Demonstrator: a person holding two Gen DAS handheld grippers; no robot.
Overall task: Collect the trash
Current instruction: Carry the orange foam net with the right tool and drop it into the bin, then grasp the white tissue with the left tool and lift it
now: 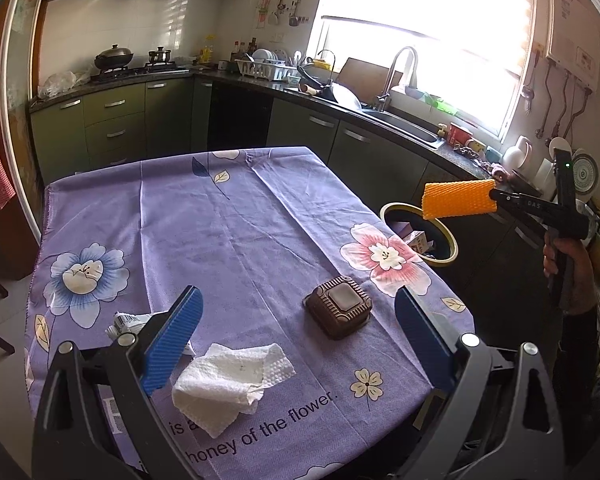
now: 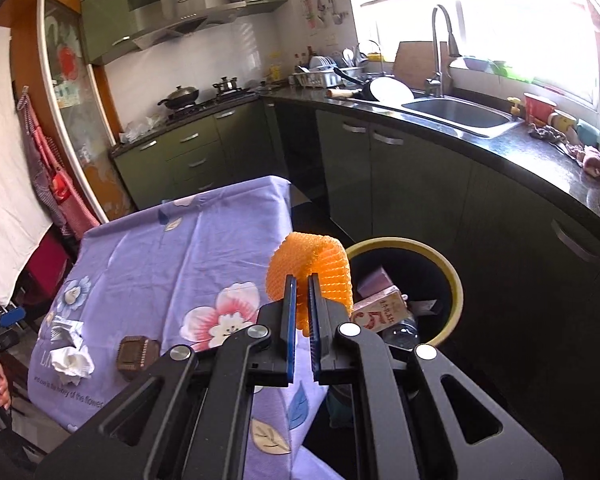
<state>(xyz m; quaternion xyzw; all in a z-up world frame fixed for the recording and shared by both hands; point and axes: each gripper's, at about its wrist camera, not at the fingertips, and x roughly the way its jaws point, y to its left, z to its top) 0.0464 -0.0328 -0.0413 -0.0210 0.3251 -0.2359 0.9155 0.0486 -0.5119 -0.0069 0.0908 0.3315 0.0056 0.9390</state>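
The right gripper (image 2: 302,280) is pinched tight on an orange foam net sleeve (image 2: 312,268), holding it in the air just past the table's edge, near the rim of the yellow-rimmed bin (image 2: 456,280) on the floor beside the table. This looks like the carry-and-drop step: next it needs to get squarely over the bin's mouth and let go. The left gripper (image 1: 296,320) hangs spread wide and empty over the purple flowered tablecloth (image 1: 220,220), with a crumpled white tissue (image 1: 228,384), a brown plastic tray (image 1: 339,307) and a scrunched wrapper (image 1: 128,322) left to collect.
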